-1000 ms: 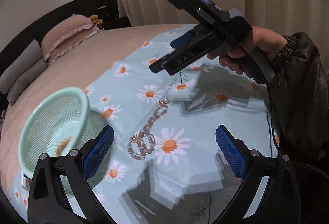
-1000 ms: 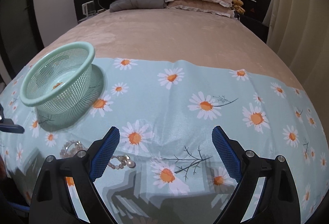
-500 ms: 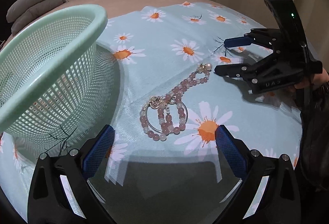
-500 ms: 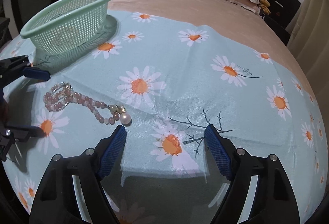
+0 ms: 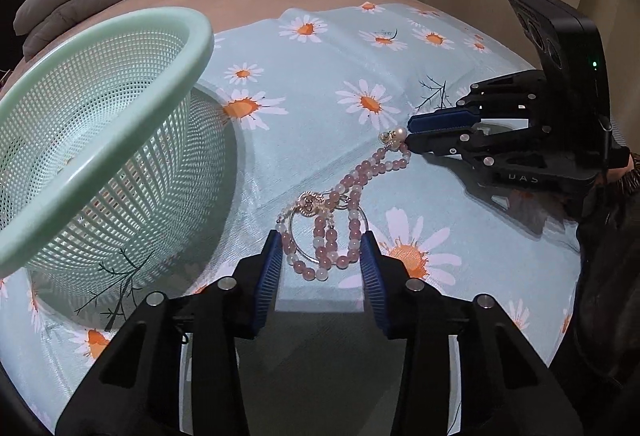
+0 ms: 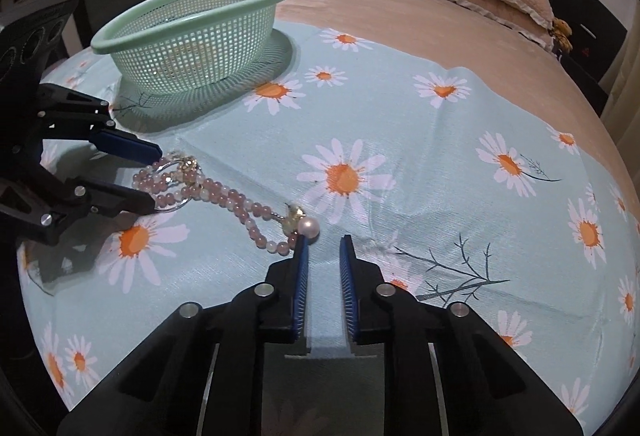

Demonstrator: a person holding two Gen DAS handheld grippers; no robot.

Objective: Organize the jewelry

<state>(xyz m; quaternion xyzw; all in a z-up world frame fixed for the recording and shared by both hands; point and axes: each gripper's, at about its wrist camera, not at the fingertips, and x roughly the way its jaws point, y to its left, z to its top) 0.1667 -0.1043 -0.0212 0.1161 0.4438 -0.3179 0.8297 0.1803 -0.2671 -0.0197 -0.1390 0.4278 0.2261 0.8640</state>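
Left claw (image 5: pixel 322 250) is closing around the coiled end of the necklace (image 5: pixel 344 208), beads between its blue pads (image 5: pixel 267 268), both claws angled down at the bed. Right claw (image 6: pixel 323 242) is closing at the pearl (image 6: pixel 309 227) end, nothing between its pads, pearl just off the left tip. Round pink beads, strand lying stretched between the two claws on the daisy cloth (image 6: pixel 440 156), beside a green mesh basket (image 5: pixel 100 140).

both point steeply down, left gripper (image 5: pixel 320 252) jaws closing, right gripper (image 6: pixel 323 242) jaws closing narrower.
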